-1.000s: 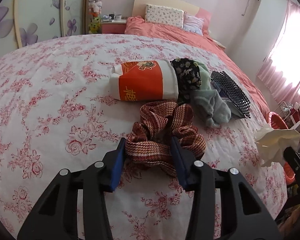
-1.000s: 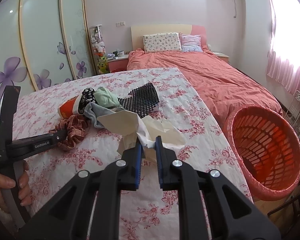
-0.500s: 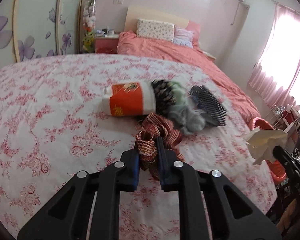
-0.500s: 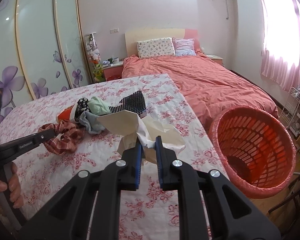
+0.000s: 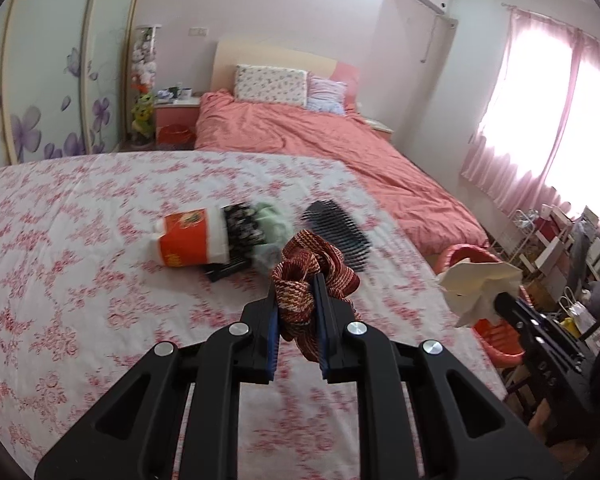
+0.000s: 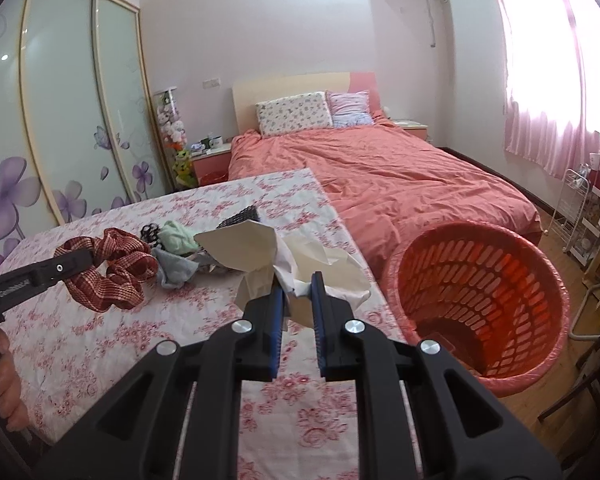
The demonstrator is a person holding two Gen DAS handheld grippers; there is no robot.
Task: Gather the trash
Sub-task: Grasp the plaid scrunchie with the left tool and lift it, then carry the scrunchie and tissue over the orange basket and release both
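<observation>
My left gripper (image 5: 297,286) is shut on a red-and-cream woven scrunchie (image 5: 314,264), which hangs lifted above the flowered tablecloth (image 5: 60,272). The right wrist view shows the same scrunchie (image 6: 112,268) at the left, in the other gripper's black finger (image 6: 40,276). My right gripper (image 6: 297,286) is shut on a crumpled cream paper wad (image 6: 260,256), held in the air near the table's right edge. That wad (image 5: 476,284) also shows at the right of the left wrist view. An orange slotted trash basket (image 6: 480,304) stands on the floor, right of the table.
On the cloth lie an orange-and-white bag (image 5: 192,236), a black patterned item (image 5: 244,224), pale green and grey cloths (image 6: 176,252) and a black mesh piece (image 5: 340,228). A pink bed (image 6: 380,176) lies beyond. Shelves and clutter (image 5: 560,248) stand at the right.
My left gripper closed on the scrunchie and lifted it off the cloth. My right gripper carried the paper wad toward the basket, which now looks nearer.
</observation>
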